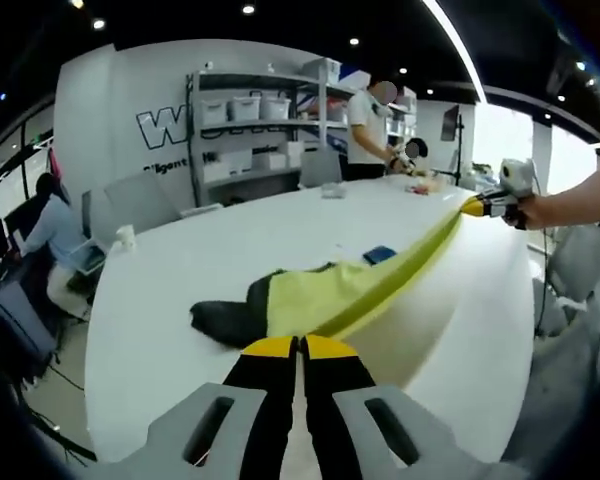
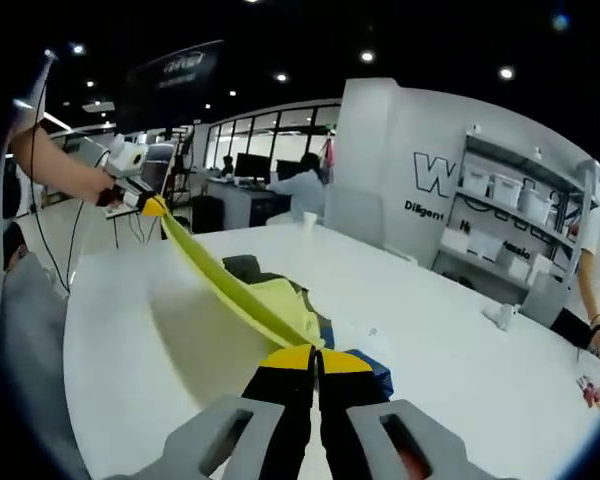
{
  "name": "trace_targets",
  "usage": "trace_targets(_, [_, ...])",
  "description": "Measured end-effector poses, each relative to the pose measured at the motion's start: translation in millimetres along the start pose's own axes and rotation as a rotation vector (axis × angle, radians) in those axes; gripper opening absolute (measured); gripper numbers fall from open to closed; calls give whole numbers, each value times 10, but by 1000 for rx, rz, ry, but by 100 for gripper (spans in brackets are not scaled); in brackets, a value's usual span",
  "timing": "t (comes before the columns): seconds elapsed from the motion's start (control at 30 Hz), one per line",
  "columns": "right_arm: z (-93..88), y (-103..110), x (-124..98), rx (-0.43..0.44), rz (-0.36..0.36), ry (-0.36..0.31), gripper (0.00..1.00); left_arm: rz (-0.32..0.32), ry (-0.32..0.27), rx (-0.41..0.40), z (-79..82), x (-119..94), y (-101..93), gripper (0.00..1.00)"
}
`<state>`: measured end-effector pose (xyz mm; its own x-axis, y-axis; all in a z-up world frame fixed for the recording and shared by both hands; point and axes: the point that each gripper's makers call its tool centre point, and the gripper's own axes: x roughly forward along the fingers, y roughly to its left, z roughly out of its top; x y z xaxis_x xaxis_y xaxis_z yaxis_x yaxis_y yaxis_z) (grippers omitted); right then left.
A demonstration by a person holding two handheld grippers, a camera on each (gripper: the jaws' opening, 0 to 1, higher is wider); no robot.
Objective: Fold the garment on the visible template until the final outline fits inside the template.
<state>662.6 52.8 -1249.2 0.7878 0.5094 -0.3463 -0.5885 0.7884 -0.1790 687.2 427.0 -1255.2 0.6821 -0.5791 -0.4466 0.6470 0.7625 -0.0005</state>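
My left gripper has its jaws pressed together on the near edge of the garment, yellow-green w/ a dark part lying at the left. From the pinch the fabric runs taut, up and right, to the right gripper, held high at the far right by a bare forearm reaching in from the edge. In the right gripper view, my right gripper is likewise clamped on the cloth; the stretched edge goes up and left to the left gripper, gripped by a hand raised above the table. So both hold one edge lifted between them, the rest of the garment draped on the white table. A small blue object sits just beyond the cloth; can't tell what it is.

Containers: white bins on a metal shelf unit at the far wall; contents not visible. A person in a white shirt stands at the far end, another sits at a desk at left.
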Motion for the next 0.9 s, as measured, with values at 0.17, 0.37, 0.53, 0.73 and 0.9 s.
trace_targets(0.17, [34, 94, -89, -5, 10, -5, 0, -8, 5, -8, -53, -107, -76, 0])
trace_targets(0.37, [22, 192, -186, -5, 22, -3, 0, -14, 10, -9, -99, -218, -148, 0])
trace_targets(0.53, [-18, 316, -255, -1, 34, 4, 0, -21, 20, -6, -178, -300, -204, 0])
trace_targets(0.73, [-110, 443, -323, 10, 43, 18, 0, -34, 41, -10, -326, -373, -275, 0])
trace_targets(0.9, [-168, 531, -391, 14, 48, 30, 0, -46, 55, -8, -423, -428, -313, 0])
